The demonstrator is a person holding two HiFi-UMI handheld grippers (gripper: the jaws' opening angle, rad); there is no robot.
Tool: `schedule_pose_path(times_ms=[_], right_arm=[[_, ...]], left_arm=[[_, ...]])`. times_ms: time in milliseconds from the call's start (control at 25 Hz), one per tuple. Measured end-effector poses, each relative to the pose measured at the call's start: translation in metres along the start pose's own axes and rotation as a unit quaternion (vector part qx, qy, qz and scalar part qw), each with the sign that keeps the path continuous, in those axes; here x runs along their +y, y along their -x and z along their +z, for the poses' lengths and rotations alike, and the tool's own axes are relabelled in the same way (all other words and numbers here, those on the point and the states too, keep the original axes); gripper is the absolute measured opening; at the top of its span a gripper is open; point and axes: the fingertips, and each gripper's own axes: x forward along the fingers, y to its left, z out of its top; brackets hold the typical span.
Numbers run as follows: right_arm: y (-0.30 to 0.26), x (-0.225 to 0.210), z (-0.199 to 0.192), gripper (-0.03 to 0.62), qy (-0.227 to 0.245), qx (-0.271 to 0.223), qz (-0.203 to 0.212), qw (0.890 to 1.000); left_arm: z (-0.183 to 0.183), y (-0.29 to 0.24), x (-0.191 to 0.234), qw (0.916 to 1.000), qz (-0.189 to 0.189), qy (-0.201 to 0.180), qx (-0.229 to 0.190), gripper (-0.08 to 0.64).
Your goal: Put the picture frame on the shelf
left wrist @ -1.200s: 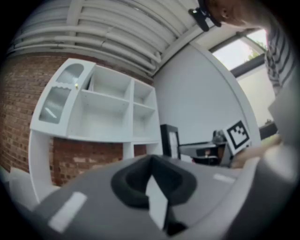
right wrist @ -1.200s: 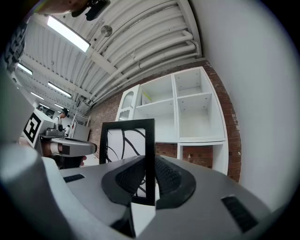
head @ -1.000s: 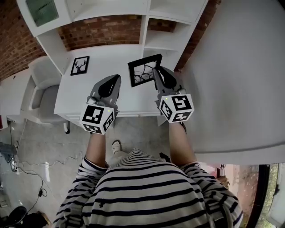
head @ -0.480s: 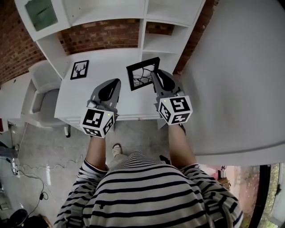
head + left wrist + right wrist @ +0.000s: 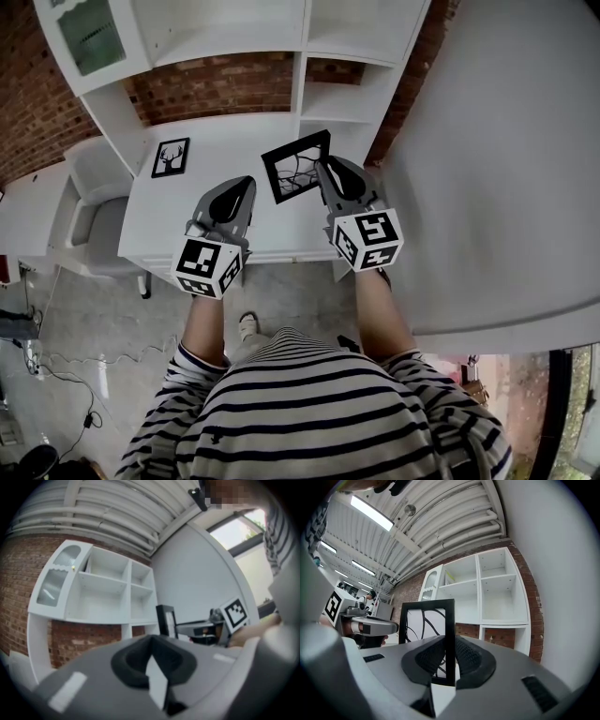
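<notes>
Picture frame (image 5: 296,166): black, thin-edged, rectangular, with a white sheet of curved black lines inside. Pinched at one upright edge by right gripper (image 5: 324,171), ribbed dark pads (image 5: 469,657) pressed on both faces. Upright between them in the right gripper view, tilted in the head view. Over the 1 o'clock part of the desk (image 5: 220,141), short of the shelf unit (image 5: 302,58) at 12 o'clock. Cannot tell whether clear of the desktop.

Left gripper (image 5: 246,182) at 11 o'clock, jaws pressed together on nothing, just beside the frame's left edge.

Desk: plain, smooth, white. Shelf unit: white boards, open square compartments, rounded glass-fronted door at 10 o'clock. Red brick wall (image 5: 216,84) behind, seen through the gap under the shelves. Smooth white wall (image 5: 487,159) at 3 o'clock. Grey chair (image 5: 94,197) at 9 o'clock of the desk. Bare grey floor (image 5: 103,309) with loose cables at 8 o'clock. Ribbed white ceiling with pipes and a strip light (image 5: 372,513).

Second frame (image 5: 170,157), small and black, flat on the desk at 10 o'clock, bearing a black deer-head silhouette. Black-and-white square markers on each gripper's cube (image 5: 367,239).

Grey moulded gripper shells. Striped shirt (image 5: 309,403) at 6 o'clock.
</notes>
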Motion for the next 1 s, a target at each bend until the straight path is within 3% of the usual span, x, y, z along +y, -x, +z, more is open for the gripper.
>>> schedule_pose_path(times_ms=[280,640,1000], right_arm=[[0.002,-0.004,-0.001,0.060,0.012,0.007,-0.002,1.000],[0.006,-0.023,0.002,0.060,0.063,0.022,-0.013,0.998],[-0.016,-0.062,-0.003,0.060,0.168,0.063,-0.025,0.983]], left_arm=[[0.001,-0.004,-0.005,1.0000,-0.006,-0.002,-0.001,0.006],[-0.003,-0.025,-0.019,0.9996,-0.029,0.003,0.001,0.006],[-0.015,-0.071,-0.015,0.9989,-0.047,0.004,0.009,0.006]])
